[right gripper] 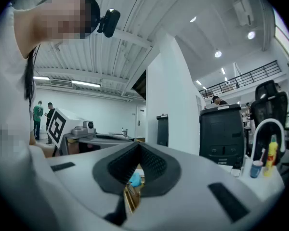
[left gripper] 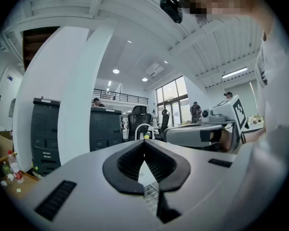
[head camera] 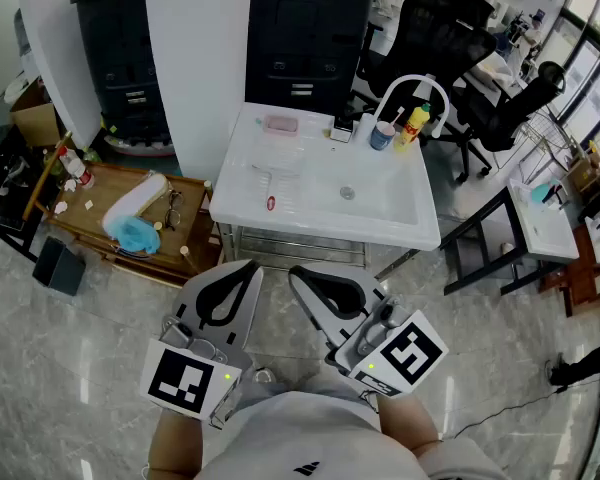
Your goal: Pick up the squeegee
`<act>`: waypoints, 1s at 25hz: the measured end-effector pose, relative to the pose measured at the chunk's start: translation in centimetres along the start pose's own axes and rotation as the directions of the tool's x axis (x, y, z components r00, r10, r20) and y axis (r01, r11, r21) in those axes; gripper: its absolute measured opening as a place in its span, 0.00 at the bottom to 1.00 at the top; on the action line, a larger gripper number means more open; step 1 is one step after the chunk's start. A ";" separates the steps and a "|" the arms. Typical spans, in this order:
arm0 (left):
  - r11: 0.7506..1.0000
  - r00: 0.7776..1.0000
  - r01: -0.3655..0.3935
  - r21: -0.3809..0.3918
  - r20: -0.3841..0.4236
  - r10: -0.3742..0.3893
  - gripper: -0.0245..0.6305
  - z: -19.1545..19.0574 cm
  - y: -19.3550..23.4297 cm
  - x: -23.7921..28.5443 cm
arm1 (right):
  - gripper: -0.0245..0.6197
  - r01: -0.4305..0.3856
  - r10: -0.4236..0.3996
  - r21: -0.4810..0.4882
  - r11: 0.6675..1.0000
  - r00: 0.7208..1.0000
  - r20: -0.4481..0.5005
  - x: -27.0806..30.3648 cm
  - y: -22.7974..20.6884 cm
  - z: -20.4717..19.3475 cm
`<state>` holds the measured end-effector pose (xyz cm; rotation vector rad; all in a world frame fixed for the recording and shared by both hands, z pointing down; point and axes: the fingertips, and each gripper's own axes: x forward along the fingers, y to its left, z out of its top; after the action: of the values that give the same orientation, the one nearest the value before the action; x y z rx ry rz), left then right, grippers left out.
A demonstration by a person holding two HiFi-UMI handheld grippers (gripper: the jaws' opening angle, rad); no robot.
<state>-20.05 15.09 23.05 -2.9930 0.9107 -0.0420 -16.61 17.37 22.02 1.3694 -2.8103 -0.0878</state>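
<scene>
While the left tongs (head camera: 251, 266) and the right tongs (head camera: 294, 273) are both pressed shut with nothing between them, held level side by side close to the person's body, the squeegee (head camera: 270, 180) lies apart from them on the left part of the white desk (head camera: 420, 230). Its red-tipped end points toward the near edge. A pink dish (head camera: 280, 124) sits farther back. A blue cup (head camera: 382, 136) and a yellow bottle (head camera: 413, 126) stand by the white faucet (head camera: 412, 86) at the far right.
</scene>
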 end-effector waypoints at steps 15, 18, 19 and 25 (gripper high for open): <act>0.998 0.999 0.050 -0.034 -0.016 -0.051 0.06 -0.5 -1.8 1.2 | 0.05 0.021 -0.021 0.020 1.000 1.000 -0.010 -1.1 -0.3 -0.6; 0.998 0.998 0.056 -0.023 -0.006 -0.057 0.06 -0.4 -2.0 1.2 | 0.05 0.034 -0.034 0.026 0.999 0.999 0.001 -1.3 -0.2 -0.4; 0.998 0.998 0.058 -0.019 -0.001 -0.058 0.06 -0.3 -2.0 1.1 | 0.05 0.039 -0.039 0.029 0.999 0.999 0.007 -1.5 -0.2 -0.3; 0.996 0.997 0.077 -0.041 0.000 -0.077 0.06 -0.6 -2.1 1.6 | 0.05 0.083 -0.083 0.024 0.996 0.997 0.008 -2.0 -0.7 -0.3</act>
<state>-17.54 15.89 23.69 -3.0653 0.8051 -0.0260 -14.83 18.51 22.30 1.4945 -2.7697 -0.0622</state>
